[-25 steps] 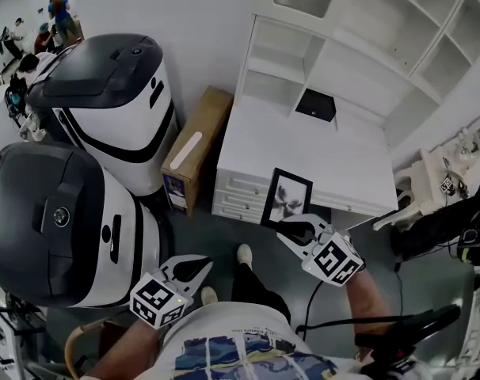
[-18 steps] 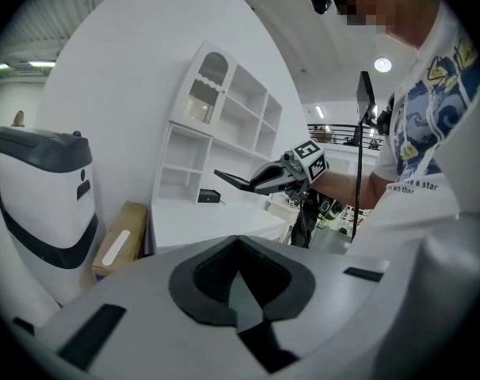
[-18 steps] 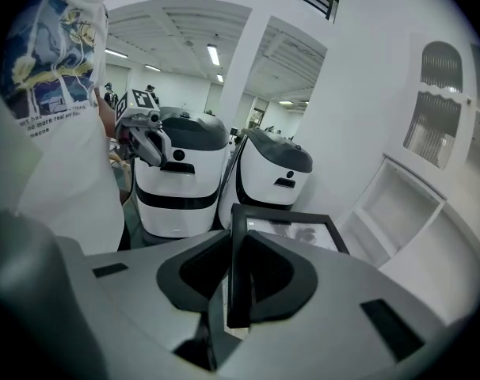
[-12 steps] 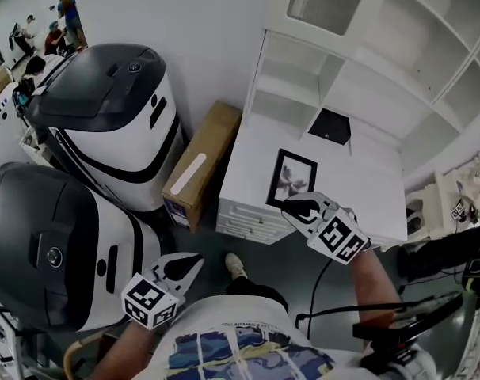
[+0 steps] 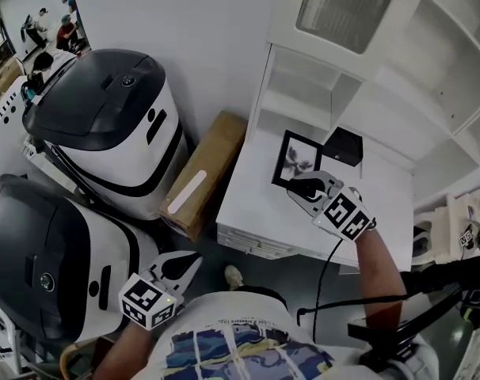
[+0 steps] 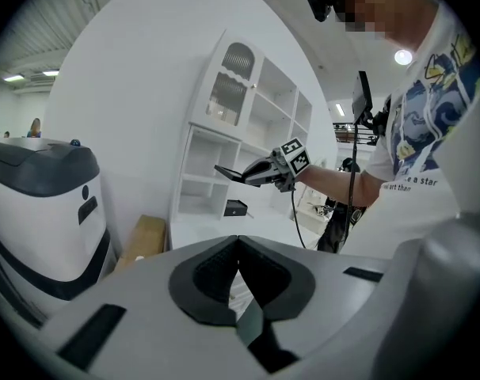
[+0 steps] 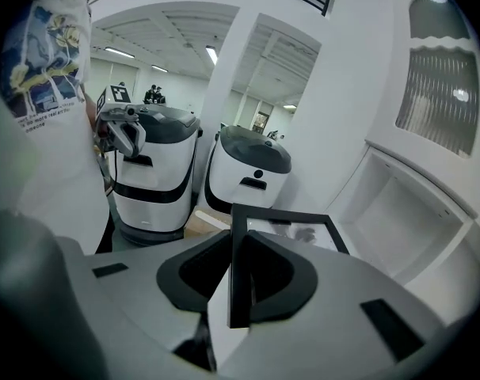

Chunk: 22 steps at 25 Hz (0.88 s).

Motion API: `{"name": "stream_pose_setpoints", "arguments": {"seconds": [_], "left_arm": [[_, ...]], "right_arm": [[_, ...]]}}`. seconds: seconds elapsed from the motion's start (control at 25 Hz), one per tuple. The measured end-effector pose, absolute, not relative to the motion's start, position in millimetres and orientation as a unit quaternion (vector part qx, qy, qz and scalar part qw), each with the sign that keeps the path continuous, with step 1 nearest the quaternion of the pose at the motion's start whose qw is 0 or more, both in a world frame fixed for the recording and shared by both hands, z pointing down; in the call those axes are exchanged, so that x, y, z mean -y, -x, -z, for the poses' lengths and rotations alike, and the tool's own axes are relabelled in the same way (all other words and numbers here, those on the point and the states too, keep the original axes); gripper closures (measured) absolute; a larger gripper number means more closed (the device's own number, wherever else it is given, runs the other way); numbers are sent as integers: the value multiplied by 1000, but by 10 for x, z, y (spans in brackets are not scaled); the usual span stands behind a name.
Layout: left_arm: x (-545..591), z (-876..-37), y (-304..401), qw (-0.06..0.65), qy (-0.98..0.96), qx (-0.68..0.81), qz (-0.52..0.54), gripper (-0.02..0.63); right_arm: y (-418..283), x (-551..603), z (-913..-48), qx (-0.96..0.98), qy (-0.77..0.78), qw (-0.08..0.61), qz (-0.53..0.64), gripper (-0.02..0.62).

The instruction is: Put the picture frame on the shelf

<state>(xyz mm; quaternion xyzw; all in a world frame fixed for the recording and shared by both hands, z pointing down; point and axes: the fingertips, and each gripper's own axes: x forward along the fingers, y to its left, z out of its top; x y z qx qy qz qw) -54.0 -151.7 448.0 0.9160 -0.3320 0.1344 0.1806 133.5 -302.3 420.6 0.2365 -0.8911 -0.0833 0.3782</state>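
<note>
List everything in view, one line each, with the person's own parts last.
picture frame: one, black, held over the shelf unit's counter
shelf unit: one, white, against the wall at right
small box: one, black, at the back of the counter
cardboard box: one, brown, on the floor left of the shelf unit
machines: two, white with dark tops, at left
bystanders: several, far background, too small to detail
shoe: one, light, on the floor
right hand-held gripper: one, white, shut on the picture frame's edge
left hand-held gripper: one, white, shut and empty, low by the person's shirt
</note>
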Motion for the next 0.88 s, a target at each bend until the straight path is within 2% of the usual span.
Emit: {"name": "stream_pose_setpoints", "arguments": {"seconds": [0.88], "left_arm": [[2381, -4564, 430, 199, -876, 422, -123, 594]], "right_arm": [[-1520, 4830, -4342, 896, -203, 384, 91, 509]]}}
